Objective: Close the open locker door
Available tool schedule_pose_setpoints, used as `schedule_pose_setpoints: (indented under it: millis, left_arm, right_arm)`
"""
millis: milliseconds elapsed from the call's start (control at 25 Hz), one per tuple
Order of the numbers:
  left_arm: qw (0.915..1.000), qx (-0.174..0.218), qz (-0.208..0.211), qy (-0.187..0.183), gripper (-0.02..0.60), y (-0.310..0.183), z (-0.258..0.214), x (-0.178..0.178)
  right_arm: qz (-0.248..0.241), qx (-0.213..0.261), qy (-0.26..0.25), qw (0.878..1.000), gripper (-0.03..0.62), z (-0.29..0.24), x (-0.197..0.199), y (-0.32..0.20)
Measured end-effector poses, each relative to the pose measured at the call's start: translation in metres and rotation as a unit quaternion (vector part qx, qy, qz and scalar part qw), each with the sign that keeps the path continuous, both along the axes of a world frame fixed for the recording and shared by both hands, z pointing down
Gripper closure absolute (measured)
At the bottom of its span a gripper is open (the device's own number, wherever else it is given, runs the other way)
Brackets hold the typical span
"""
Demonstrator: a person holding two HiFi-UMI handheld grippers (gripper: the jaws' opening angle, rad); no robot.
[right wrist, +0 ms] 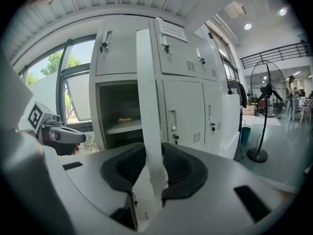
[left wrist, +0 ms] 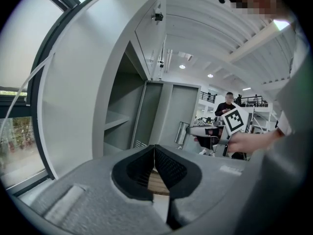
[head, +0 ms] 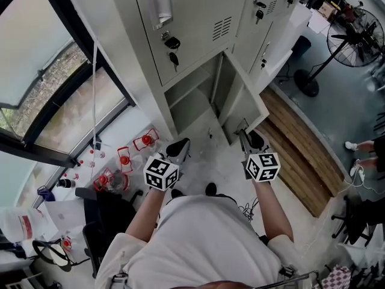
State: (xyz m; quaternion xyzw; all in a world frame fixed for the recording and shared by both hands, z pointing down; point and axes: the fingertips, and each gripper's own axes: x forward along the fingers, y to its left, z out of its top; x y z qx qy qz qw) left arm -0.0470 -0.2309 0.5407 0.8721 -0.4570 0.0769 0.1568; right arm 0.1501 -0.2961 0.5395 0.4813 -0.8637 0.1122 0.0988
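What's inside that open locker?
Inside the open locker a shelf shows, with a small yellowish object on it, too small to identify. The door, gripped edge-on by the right gripper, hides the compartment's right side; below the shelf is dark.

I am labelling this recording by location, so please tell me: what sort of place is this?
Probably a locker corner in a workshop or industrial hall: a bank of pale grey metal lockers, a black pedestal fan, and a large dark-framed window.
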Motion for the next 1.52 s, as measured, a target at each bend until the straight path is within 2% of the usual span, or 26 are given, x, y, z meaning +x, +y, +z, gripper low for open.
schedule_pose_setpoints:
  millis: [720,1520]
  left_arm:
    - [0.9999,-0.006,-0.015,-0.004,0.566,-0.002,0.005,-0.02]
    - [0.9968,-0.013,-0.079,-0.006,0.566,0.007,0.01,-0.071]
  right_arm:
    - [-0.101,-0.01,0.021,0.995,0.448,-0.001,-0.067,0.02]
    - [-0.234,-0.008,0.017,0.972,0.437,-0.006,-0.155,0.026]
